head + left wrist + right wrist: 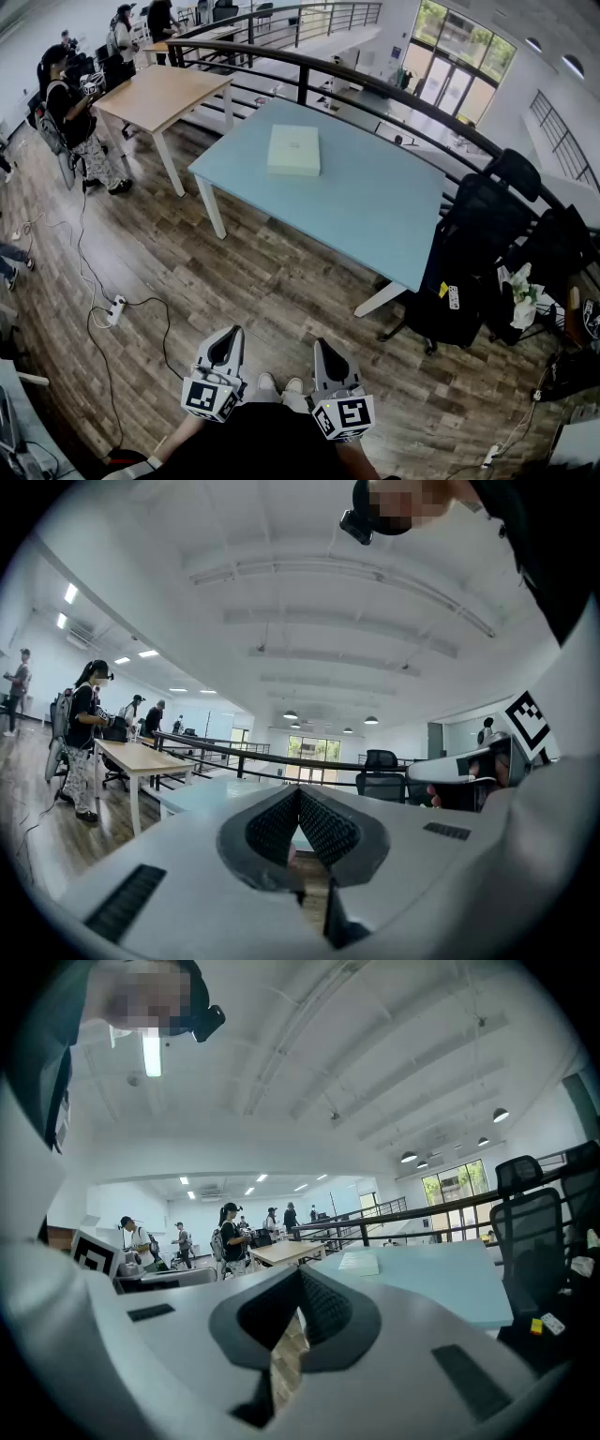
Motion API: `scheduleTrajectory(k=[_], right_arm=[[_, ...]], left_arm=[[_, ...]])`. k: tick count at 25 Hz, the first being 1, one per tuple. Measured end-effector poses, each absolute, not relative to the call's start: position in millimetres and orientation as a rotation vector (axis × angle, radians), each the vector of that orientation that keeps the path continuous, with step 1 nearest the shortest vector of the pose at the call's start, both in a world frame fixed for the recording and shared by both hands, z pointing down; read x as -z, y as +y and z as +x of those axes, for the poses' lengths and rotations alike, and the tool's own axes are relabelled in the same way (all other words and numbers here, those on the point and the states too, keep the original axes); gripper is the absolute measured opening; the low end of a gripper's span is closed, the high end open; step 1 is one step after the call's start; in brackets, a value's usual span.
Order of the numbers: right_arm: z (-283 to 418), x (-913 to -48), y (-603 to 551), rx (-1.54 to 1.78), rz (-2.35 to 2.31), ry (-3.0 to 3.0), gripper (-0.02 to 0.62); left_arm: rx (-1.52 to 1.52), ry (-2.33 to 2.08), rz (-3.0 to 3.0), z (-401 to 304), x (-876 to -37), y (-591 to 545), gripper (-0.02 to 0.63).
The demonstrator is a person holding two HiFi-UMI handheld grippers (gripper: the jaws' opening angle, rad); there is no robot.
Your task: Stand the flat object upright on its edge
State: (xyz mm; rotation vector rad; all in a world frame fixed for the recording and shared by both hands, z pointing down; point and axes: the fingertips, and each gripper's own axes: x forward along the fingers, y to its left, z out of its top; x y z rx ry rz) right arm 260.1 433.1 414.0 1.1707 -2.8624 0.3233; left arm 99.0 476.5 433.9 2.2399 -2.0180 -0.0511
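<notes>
A flat pale green box (pixel 293 150) lies on its broad face near the far side of the light blue table (pixel 375 216); the right gripper view shows the same box (pixel 359 1262) small and distant on the table (pixel 441 1279). Both grippers are held close to the person's body, well short of the table. My left gripper (pixel 229 337) is shut with nothing in it, its tips (pixel 299 790) meeting. My right gripper (pixel 322 345) is likewise shut and empty, tips (pixel 301 1272) together.
A wooden table (pixel 159 94) stands behind to the left with people (pixel 80 122) around it. Black office chairs (pixel 478 253) crowd the blue table's right end. A curved black railing (pixel 356 89) runs behind. A power strip with cables (pixel 114 309) lies on the wood floor.
</notes>
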Motion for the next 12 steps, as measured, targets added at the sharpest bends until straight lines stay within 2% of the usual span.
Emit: scheduleTrajectory(k=[12], right_arm=[[249.8,-413.0,430.6,-0.3,1.17,-2.858,0.006]], left_arm=[[0.059,-2.018,2.26,92.0,-433.1,471.3,0.003]])
